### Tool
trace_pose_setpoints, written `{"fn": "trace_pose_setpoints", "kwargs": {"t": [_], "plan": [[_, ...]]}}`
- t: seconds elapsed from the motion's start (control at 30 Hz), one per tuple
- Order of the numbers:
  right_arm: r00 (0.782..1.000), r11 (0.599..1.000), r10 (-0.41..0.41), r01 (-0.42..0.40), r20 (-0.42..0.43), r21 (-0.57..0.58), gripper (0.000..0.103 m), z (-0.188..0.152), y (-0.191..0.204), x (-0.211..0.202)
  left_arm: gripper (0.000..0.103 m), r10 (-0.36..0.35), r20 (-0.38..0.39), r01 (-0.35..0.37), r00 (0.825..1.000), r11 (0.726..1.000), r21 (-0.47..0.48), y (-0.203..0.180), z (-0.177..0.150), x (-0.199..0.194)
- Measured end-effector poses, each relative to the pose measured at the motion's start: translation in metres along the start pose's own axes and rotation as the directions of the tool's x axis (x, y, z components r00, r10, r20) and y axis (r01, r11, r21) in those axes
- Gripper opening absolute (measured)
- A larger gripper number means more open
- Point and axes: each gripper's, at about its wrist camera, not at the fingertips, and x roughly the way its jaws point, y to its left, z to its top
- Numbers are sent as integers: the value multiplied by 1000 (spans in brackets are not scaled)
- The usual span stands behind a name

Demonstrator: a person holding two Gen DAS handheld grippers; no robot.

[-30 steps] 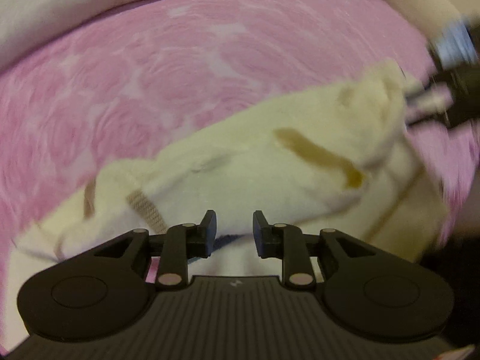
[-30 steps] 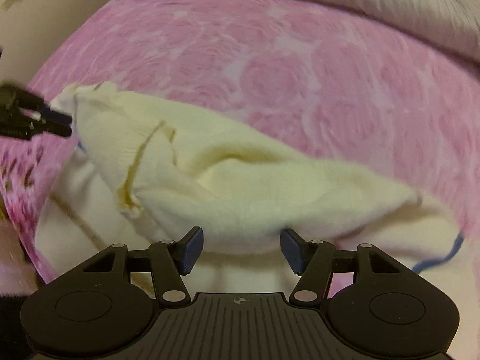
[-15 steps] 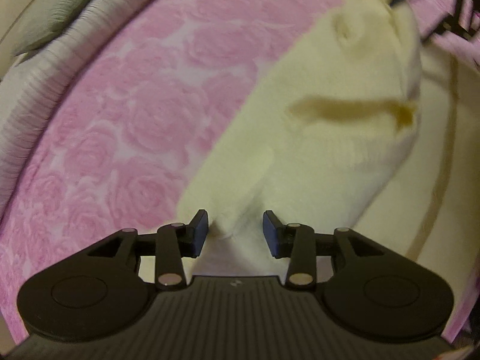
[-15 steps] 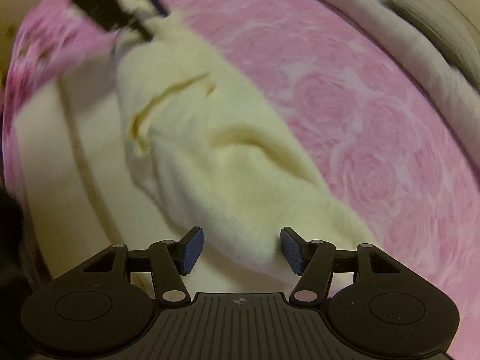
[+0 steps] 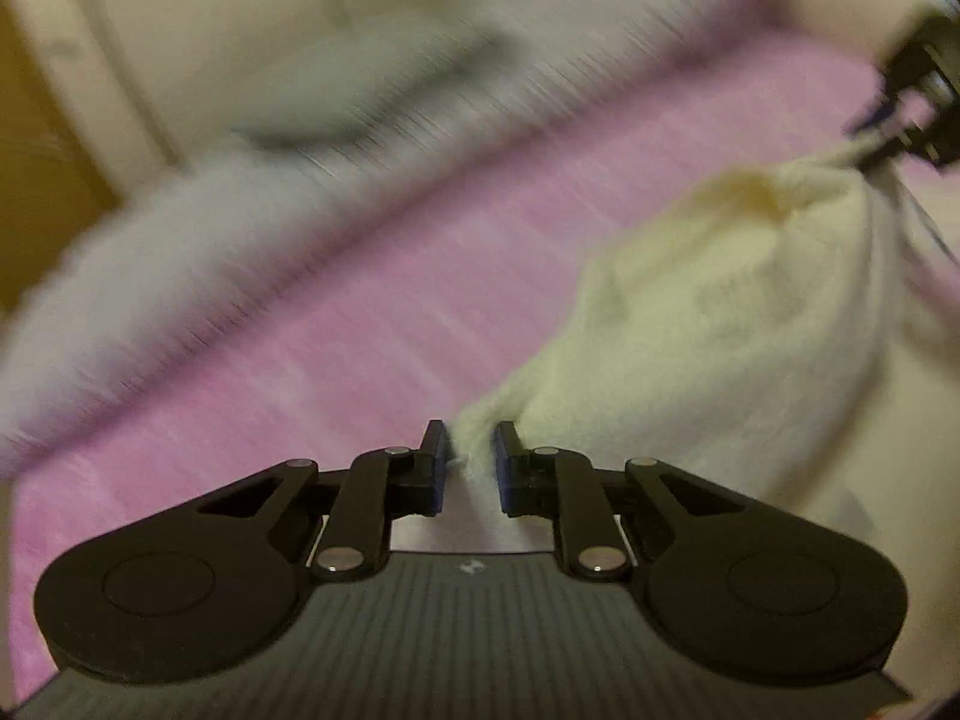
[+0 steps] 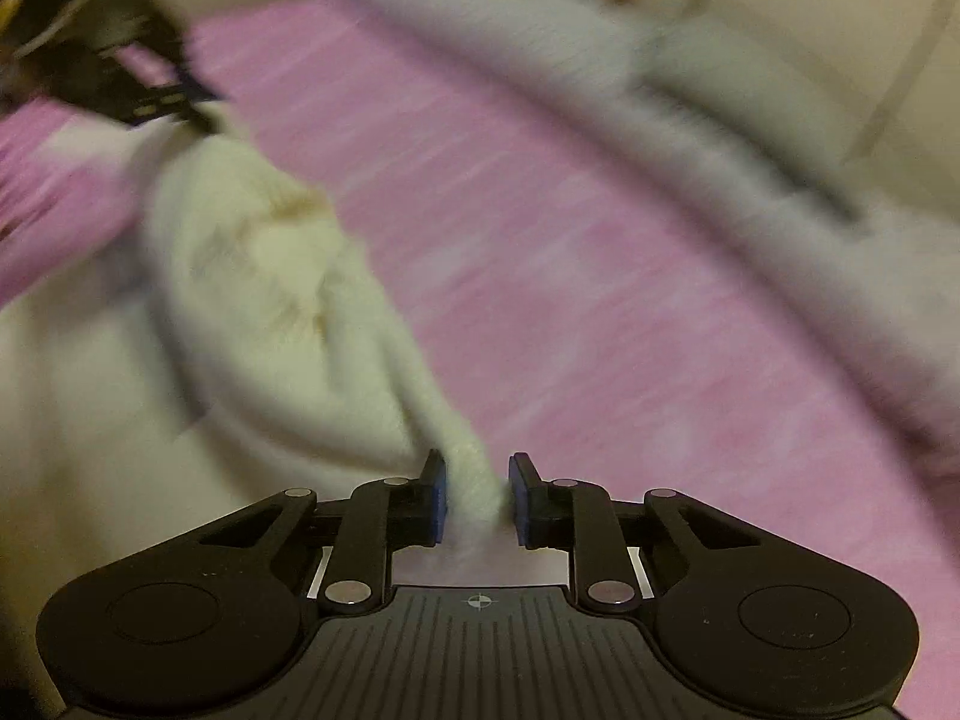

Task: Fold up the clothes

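Note:
A cream fleece garment hangs stretched between my two grippers above a pink rose-patterned bed cover. My left gripper is shut on one end of the garment. In that view the right gripper shows at the far right, holding the other end. My right gripper is shut on its end of the garment. In that view the left gripper shows at the upper left. Both views are motion-blurred.
A white ribbed blanket lies along the far edge of the pink cover. A grey pillow rests behind it against a cream wall. More cream cloth lies below the lifted garment.
Both grippers have closed further on the garment's ends and lifted it off the bed. Both views have tilted up toward the blanket, pillow and wall.

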Motion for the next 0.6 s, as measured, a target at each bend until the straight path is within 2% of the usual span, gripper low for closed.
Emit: {"fn": "trace_pose_setpoints", "kwargs": {"t": [0.03, 0.07, 0.1, 0.13, 0.17, 0.2, 0.3, 0.37, 0.47, 0.53, 0.6], "plan": [[996, 994, -91, 90, 23, 65, 21, 15, -18, 13, 17, 68, 25, -67, 997, 997, -47, 12, 14, 17], [982, 975, -183, 176, 40, 132, 22, 31, -36, 26, 17, 134, 33, -131, 990, 987, -94, 22, 26, 34], [960, 945, -274, 259, 51, 200, 24, 46, -55, 39, 17, 207, 5, -204, 978, 970, -131, 33, 39, 56], [946, 914, -323, 301, 41, 271, 30, 58, -72, 51, 17, 261, -30, -262, 965, 953, -152, 41, 47, 72], [955, 895, -297, 277, 5, 349, 43, 64, -88, 61, 16, 265, -56, -271, 963, 947, -173, 48, 49, 81], [963, 869, -268, 254, -29, 424, 49, 71, -103, 70, 16, 252, -80, -263, 964, 944, -197, 55, 49, 87], [991, 816, -133, 129, -34, 563, 49, 60, -115, 68, 20, 157, -133, -187, 979, 947, -260, 61, 27, 82], [999, 778, -34, 41, -22, 627, 50, 46, -112, 61, 23, 88, -215, -147, 973, 949, -280, 56, -3, 71], [991, 738, 89, 3, -102, 675, 50, 7, -71, 54, 23, -18, -342, -106, 940, 934, -342, 39, -61, 44], [972, 697, 161, 10, -170, 717, 50, -23, -40, 48, 23, -87, -407, -91, 909, 912, -400, 25, -93, 23], [948, 635, 209, 53, -238, 771, 50, -48, -7, 37, 23, -148, -450, -88, 881, 882, -463, 12, -123, -8]]}}
